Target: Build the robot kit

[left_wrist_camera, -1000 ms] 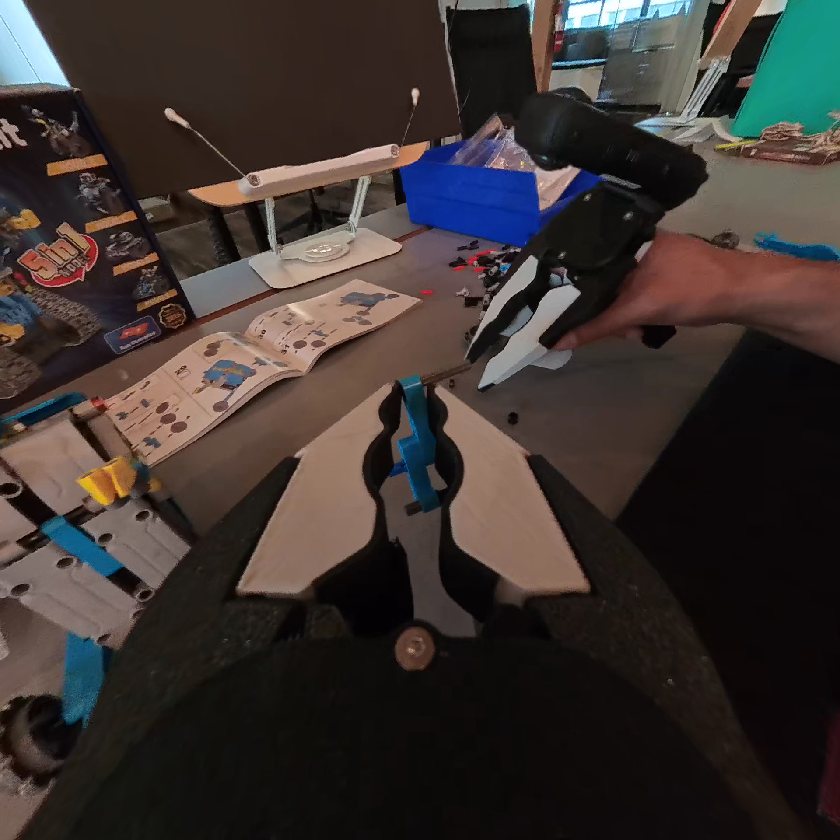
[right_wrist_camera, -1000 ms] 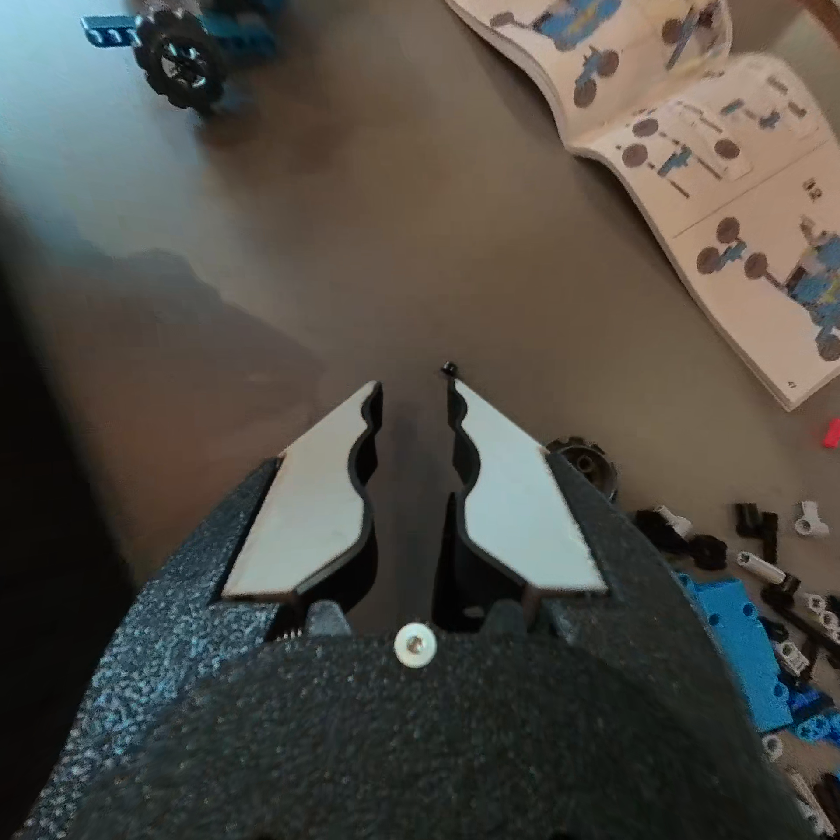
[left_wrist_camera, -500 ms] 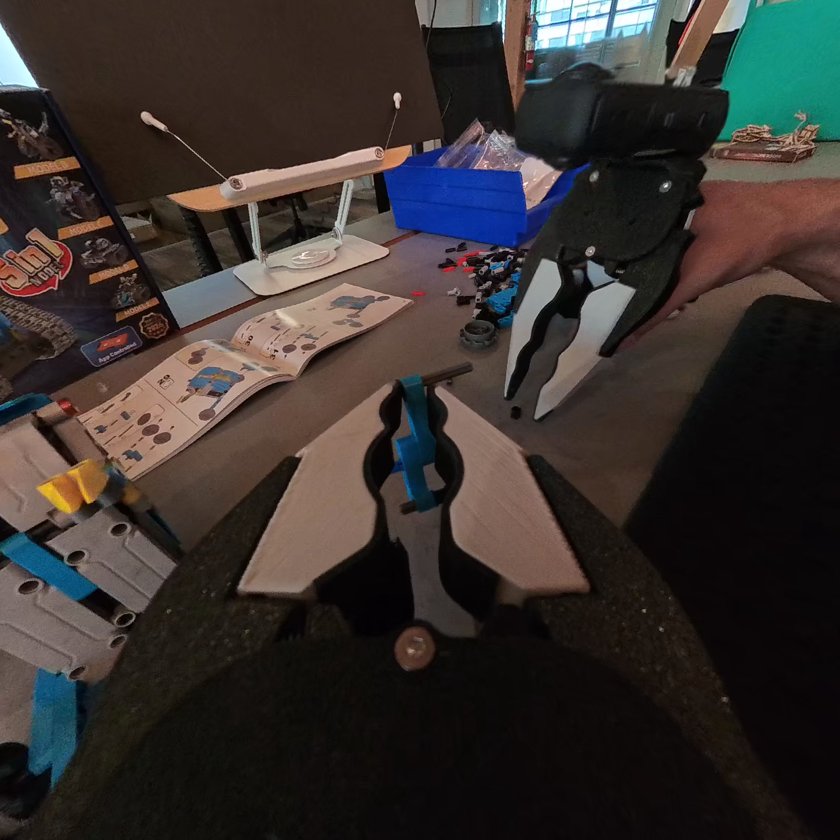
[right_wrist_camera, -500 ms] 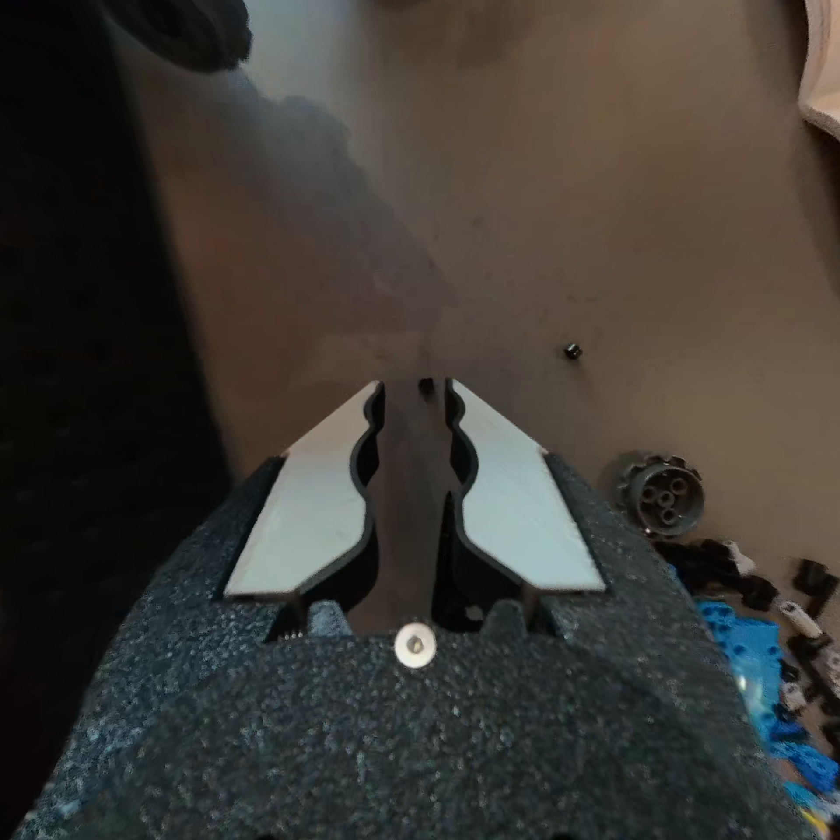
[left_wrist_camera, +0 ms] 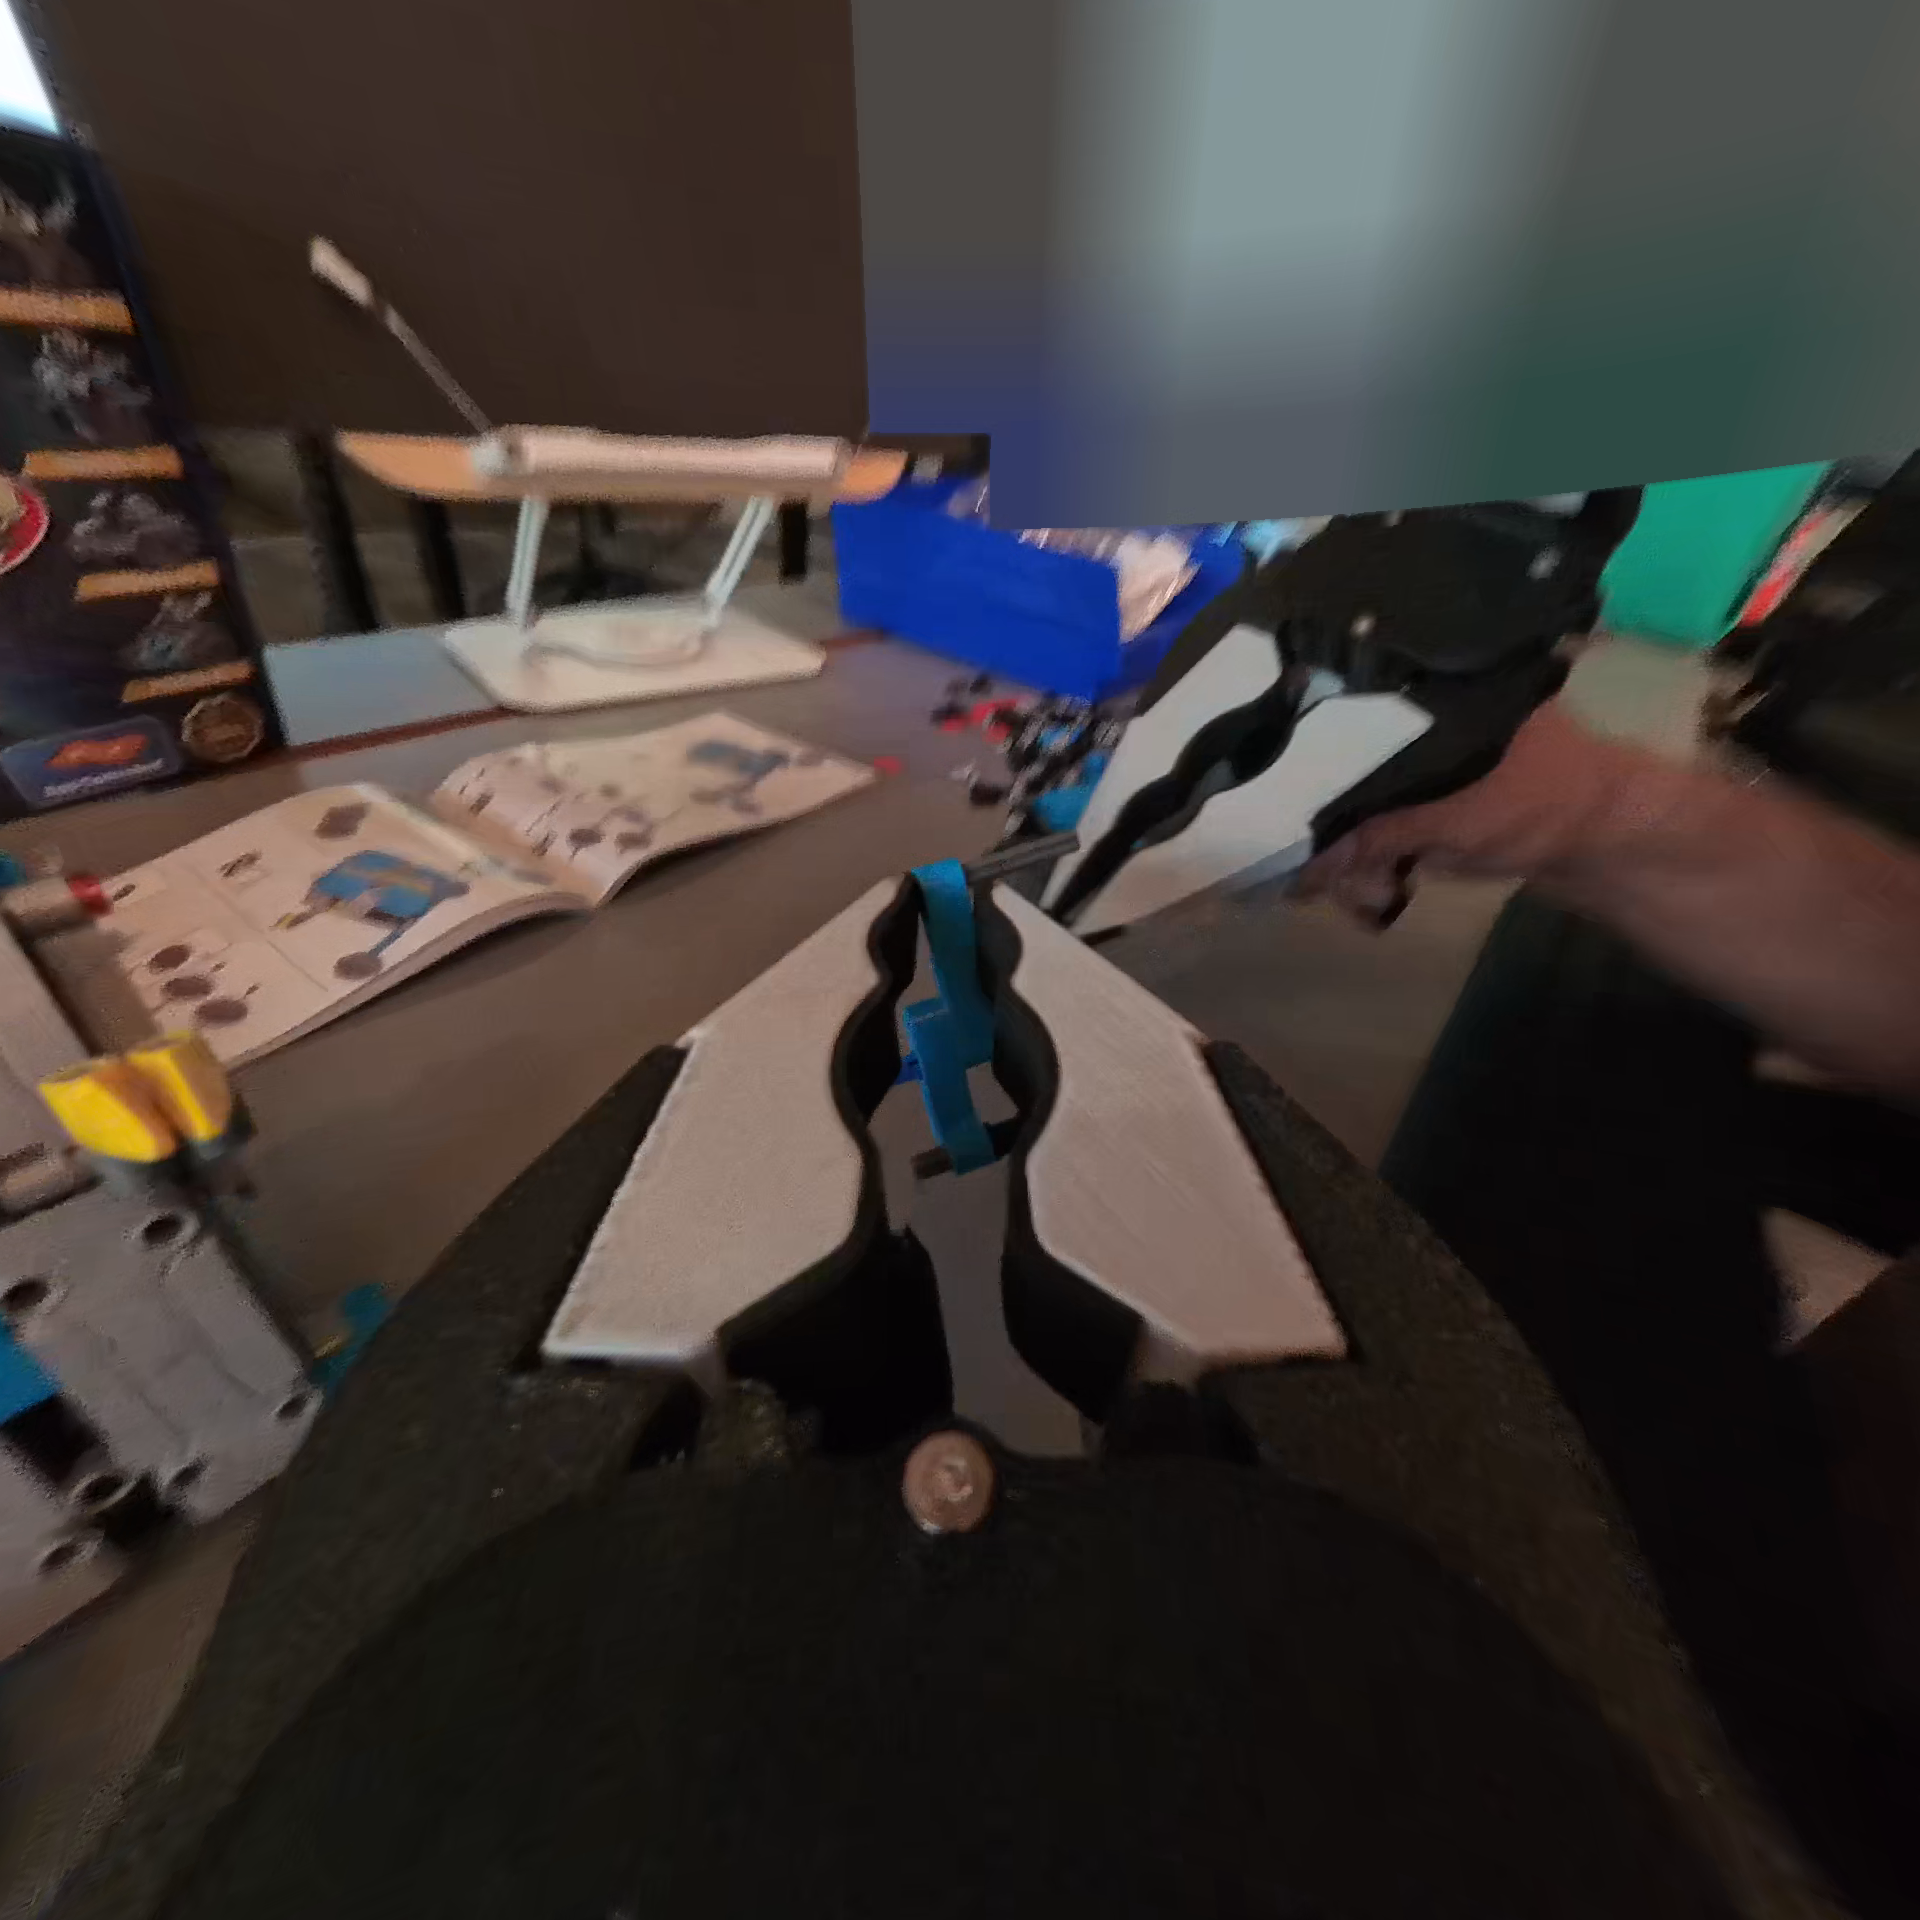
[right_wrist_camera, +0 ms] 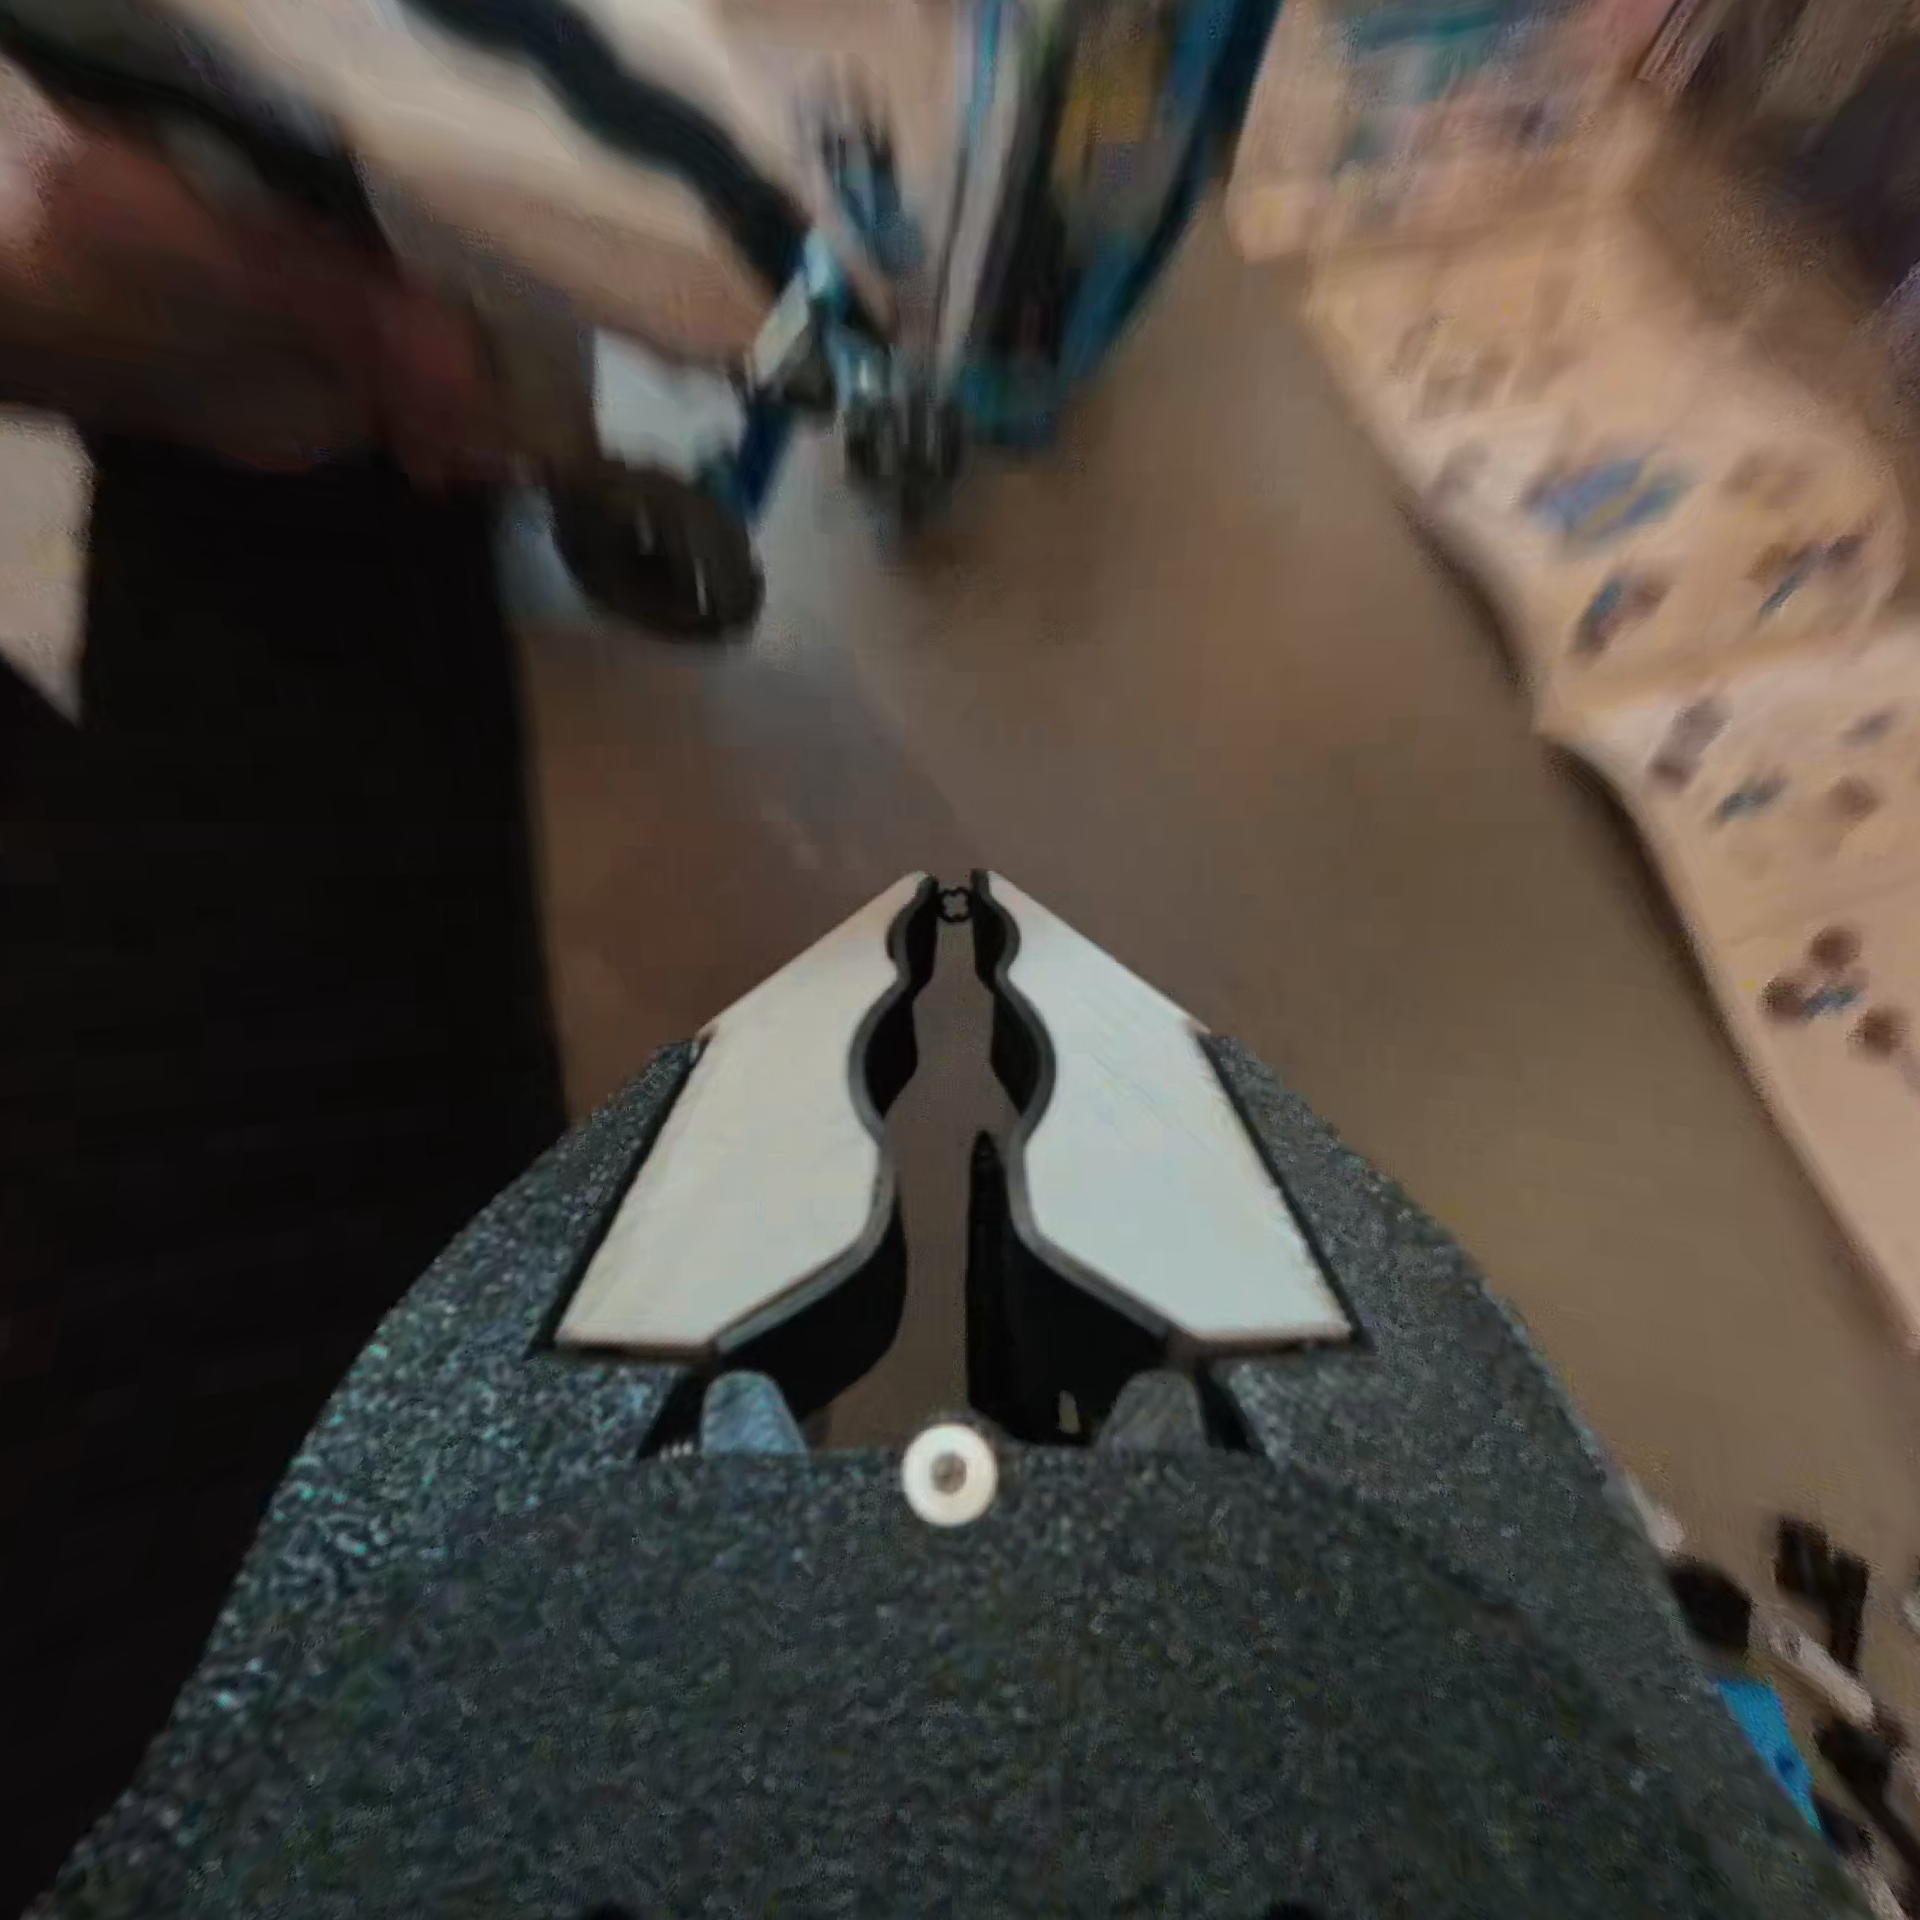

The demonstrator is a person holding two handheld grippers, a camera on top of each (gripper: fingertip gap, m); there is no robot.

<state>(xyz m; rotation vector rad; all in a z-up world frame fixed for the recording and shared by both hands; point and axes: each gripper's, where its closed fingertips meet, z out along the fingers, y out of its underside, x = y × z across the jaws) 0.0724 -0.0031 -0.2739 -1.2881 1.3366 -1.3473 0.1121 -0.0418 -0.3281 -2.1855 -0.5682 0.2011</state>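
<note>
Pinching a thin blue plastic piece [left_wrist_camera: 951, 1023] upright between my left jaws, at the centre of the left wrist view, I have it held by its flat faces with a dark grey axle [left_wrist_camera: 1023, 860] poking out to the right near its top end and a short dark stub showing at its lower end. I judge it to be light, rigid and smooth, so the flat sides are the place to grip it; a hold on the axle would probably let it swivel. My left gripper [left_wrist_camera: 948, 914] is closed on it firmly enough that it stands clear of the table [left_wrist_camera: 582, 1049]. My right gripper [right_wrist_camera: 951, 896] has its jaws almost pressed together, nipping a tiny black bit [right_wrist_camera: 951, 902] right at the tips; it looks like a small bushing, very light and easy to lose, so only a tip pinch suits it. In the left wrist view that right gripper sits at centre right, its tips just beside the free end of the axle, with a hand [left_wrist_camera: 1475, 831] behind it. Farther out, an open instruction booklet [left_wrist_camera: 488, 862] lies left of centre, a grey and blue model with yellow parts [left_wrist_camera: 125, 1226] fills the left edge, loose small parts [left_wrist_camera: 1029, 732] are scattered before a blue bin [left_wrist_camera: 997, 603], a white stand [left_wrist_camera: 634, 551] sits upper left, and a printed box [left_wrist_camera: 94, 468] stands at the far left. The right wrist view is heavily blurred.
</note>
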